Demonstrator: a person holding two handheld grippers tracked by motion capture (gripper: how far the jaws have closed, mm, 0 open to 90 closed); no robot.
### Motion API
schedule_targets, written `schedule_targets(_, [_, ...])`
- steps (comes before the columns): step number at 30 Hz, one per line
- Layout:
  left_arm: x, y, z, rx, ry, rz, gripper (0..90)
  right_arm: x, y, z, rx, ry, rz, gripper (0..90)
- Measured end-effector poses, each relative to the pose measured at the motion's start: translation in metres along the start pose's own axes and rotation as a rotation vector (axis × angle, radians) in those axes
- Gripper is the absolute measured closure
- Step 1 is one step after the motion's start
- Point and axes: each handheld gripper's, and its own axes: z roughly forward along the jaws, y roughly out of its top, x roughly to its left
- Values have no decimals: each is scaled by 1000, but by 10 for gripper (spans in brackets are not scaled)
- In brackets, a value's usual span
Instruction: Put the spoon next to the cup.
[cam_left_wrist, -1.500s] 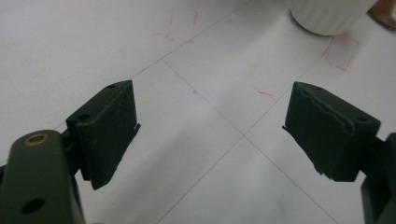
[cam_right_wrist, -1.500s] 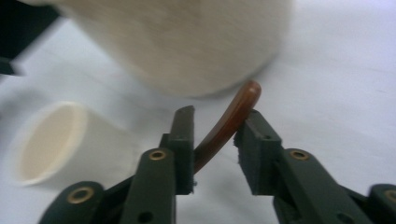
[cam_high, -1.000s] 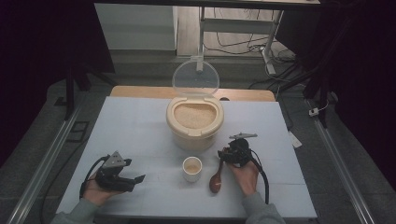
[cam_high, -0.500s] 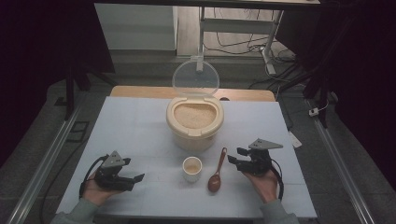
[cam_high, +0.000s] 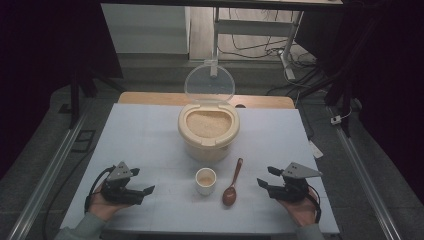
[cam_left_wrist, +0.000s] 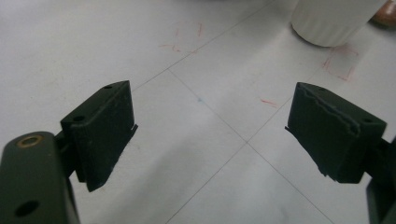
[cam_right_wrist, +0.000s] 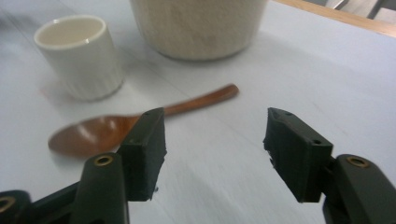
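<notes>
high view: both grippers – left gripper, right gripper – are resting wide open, empty; spoon is lying free, so regrasping it probably comes next.

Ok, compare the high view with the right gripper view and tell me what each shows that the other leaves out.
High view alone: the rice container's open clear lid, the rice inside it, the left gripper resting open on the table, and both of the person's hands.
Right gripper view alone: a close look along the right gripper, its fingers apart with nothing between them, and the ribbed wall of the cup.
Both: the cup, the wooden spoon lying beside it, the rice container behind them, and the table.
</notes>
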Motion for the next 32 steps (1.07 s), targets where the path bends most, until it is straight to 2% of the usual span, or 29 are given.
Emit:
schedule_targets(8, [-2,1,0,-8,-2,6,132,-8,-16,-19,-6,-15,1,324])
schedule_targets(13, [-1,1,1,-10,-2,8,130,-6,-16,-15,-11,-9,-24,304])
schedule_targets(14, [-1,1,0,-10,-2,8,129,-5,-15,-14,5,-11,-33,304])
schedule_targets(22, [-1,1,0,-14,-1,5,129,-3,-14,-14,-7,-7,-35,302])
schedule_targets(28, [-1,0,0,-15,-1,6,128,-2,-13,-13,-5,-16,-63,299])
schedule_targets(32, [-1,1,0,-15,-1,5,128,-1,-13,-13,-14,-10,-65,294])
